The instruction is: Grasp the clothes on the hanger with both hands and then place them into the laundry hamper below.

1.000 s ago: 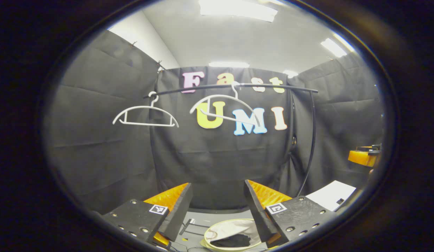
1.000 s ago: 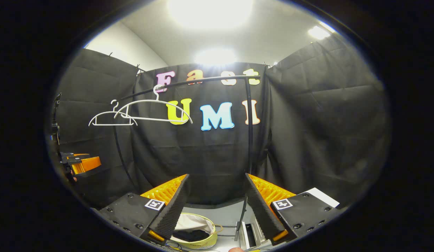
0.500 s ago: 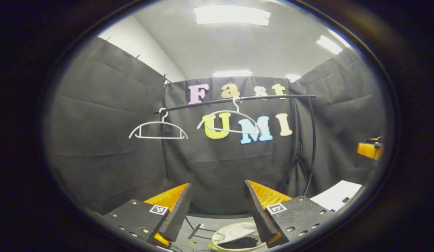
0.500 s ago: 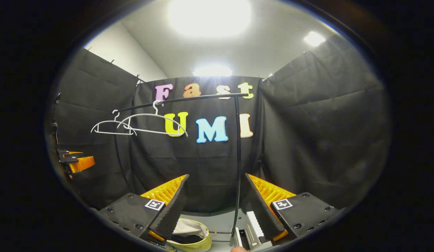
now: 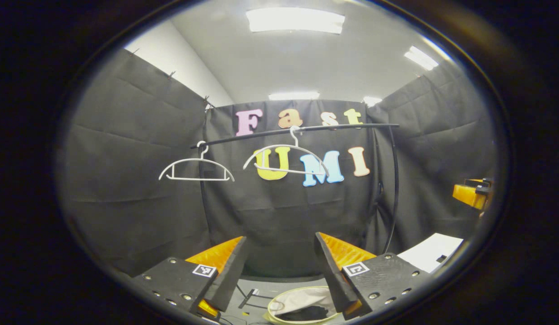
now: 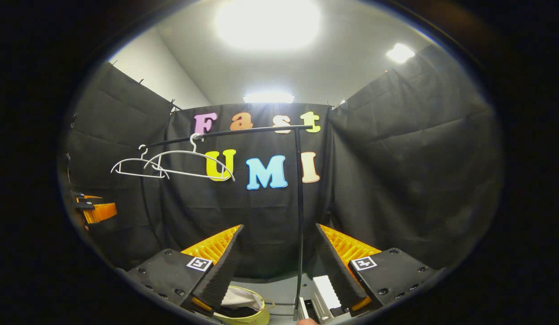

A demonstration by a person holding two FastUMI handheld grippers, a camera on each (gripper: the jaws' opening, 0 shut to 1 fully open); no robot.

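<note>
Both hangers (image 5: 196, 166) (image 5: 286, 159) bare on rail (image 5: 302, 130); clothes (image 5: 302, 312) already in hamper (image 5: 279, 302), below and ahead. L tool (image 5: 279, 271) and R tool (image 6: 277, 266) wide, holding nothing; task looks done.

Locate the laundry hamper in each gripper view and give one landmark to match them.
Left gripper view: the laundry hamper sits at bottom centre, between the left gripper fingers.
Right gripper view: the hamper sits bottom, left of centre, partly behind the finger.
Shared landmark: the black rail with two bare white hangers.
</note>
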